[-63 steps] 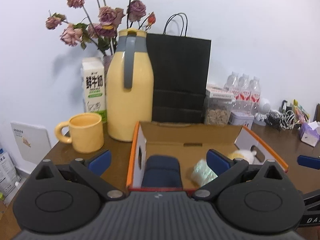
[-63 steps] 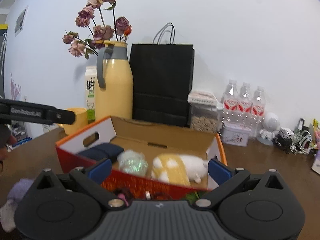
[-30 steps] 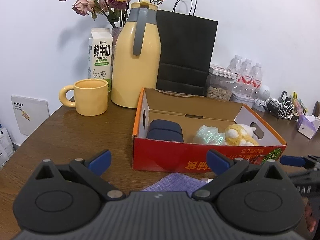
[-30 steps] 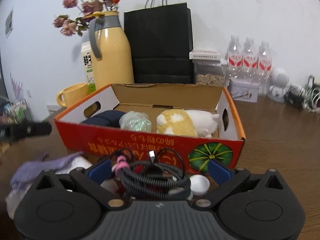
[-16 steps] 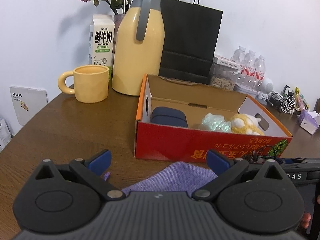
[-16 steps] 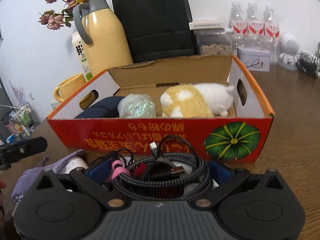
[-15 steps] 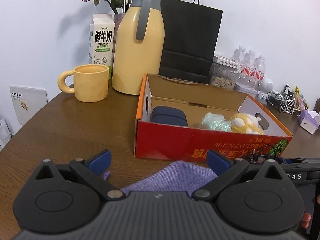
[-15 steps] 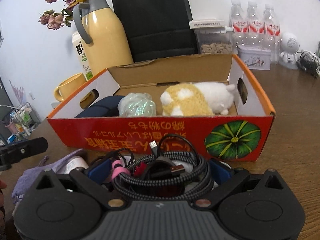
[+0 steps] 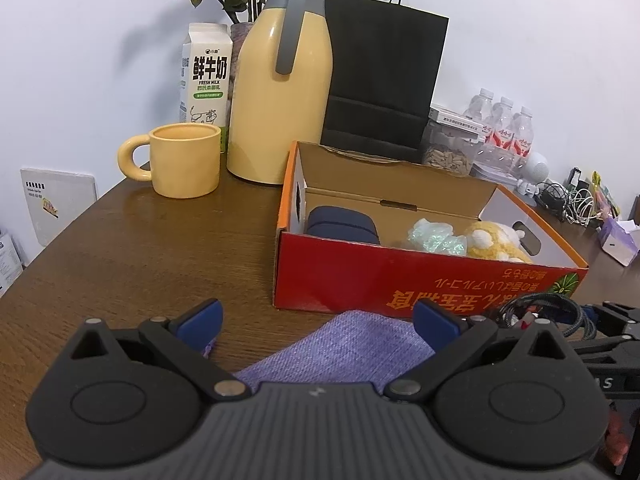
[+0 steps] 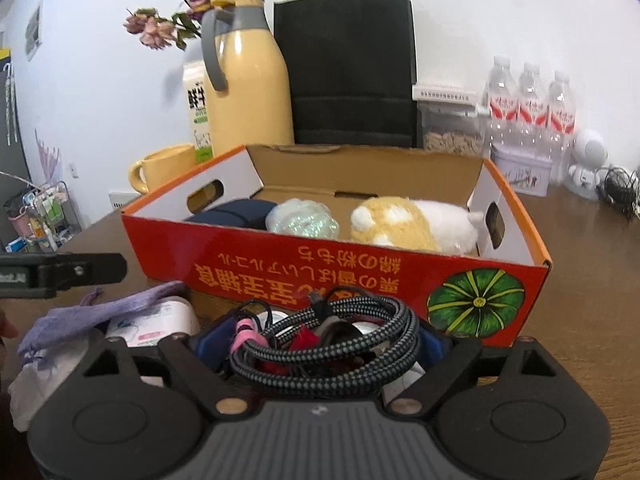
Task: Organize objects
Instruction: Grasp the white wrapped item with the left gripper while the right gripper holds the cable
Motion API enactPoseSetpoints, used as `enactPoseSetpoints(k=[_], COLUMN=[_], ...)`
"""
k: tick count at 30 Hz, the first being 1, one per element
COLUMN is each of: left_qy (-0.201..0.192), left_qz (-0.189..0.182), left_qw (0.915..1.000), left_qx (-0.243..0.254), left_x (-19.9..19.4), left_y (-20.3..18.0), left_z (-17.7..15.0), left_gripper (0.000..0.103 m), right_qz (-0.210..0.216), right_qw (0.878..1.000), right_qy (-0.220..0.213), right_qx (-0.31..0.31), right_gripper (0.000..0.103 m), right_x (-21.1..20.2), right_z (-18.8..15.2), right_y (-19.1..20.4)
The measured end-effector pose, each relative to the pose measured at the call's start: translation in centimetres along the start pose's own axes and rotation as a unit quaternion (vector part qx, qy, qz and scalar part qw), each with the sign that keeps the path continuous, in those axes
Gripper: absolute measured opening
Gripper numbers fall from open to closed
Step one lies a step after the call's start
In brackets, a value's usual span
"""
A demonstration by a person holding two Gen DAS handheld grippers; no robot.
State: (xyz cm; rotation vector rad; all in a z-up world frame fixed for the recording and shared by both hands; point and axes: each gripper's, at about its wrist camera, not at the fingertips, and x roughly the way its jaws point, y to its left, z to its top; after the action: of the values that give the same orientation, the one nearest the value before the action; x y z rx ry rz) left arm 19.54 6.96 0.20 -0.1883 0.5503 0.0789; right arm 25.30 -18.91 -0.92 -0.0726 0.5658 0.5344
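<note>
An open orange-red cardboard box (image 9: pixel 360 280) (image 10: pixel 280 268) holds a navy case (image 10: pixel 232 212), a shiny pale-green wad (image 10: pixel 304 218) and a yellow-and-white plush (image 10: pixel 408 220). In front of it lies a coiled braided cable bundle (image 10: pixel 328 332) (image 9: pixel 536 308). My right gripper (image 10: pixel 320 344) straddles the coil. Its jaws are closing, and the blue pads stand at the coil's two sides. My left gripper (image 9: pixel 318 320) is open over a purple cloth (image 9: pixel 340 348) (image 10: pixel 100 308), which lies on a white packet (image 10: pixel 156 320).
Behind the box stand a yellow jug (image 9: pixel 280 100), a yellow mug (image 9: pixel 184 160), a milk carton (image 9: pixel 208 72), a black paper bag (image 9: pixel 384 80), a seed jar (image 9: pixel 448 152) and water bottles (image 10: pixel 532 100). Loose wires (image 9: pixel 576 204) lie at the far right.
Both grippers drew back from over the box and sank toward the table in front of it. The cable coil now fills the right gripper's gap, and its pads have narrowed around it.
</note>
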Motion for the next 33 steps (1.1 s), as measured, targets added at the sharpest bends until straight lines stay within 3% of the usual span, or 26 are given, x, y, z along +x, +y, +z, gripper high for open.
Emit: enactPoseSetpoints(k=[13,23,33], left_qy=[-0.004,-0.015,0.009], left_qz=[-0.001,0.015,0.016], left_qw=[1.0,0.9998,0.9996], left_qx=[-0.003,-0.003,0.024], left_x=[-0.1,-2.3,-6.6], left_y=[0.1,1.0,2.3], left_z=[0.0,0.0,-2.2], left_gripper=[0.103,0.103,0.103], right_qz=[-0.003,-0.006,-0.001], right_qw=[0.994,0.992,0.991], right_qy=[-0.109,-0.126,-0.135], right_qx=[0.008,0.021,0.022], right_gripper=[0.089,0.089,0.089], right_x=[-5.1,-6.6,-7.6], right_z=[-0.9,-1.7,-2.3], right_y=[-0.1,-0.3,-0.4])
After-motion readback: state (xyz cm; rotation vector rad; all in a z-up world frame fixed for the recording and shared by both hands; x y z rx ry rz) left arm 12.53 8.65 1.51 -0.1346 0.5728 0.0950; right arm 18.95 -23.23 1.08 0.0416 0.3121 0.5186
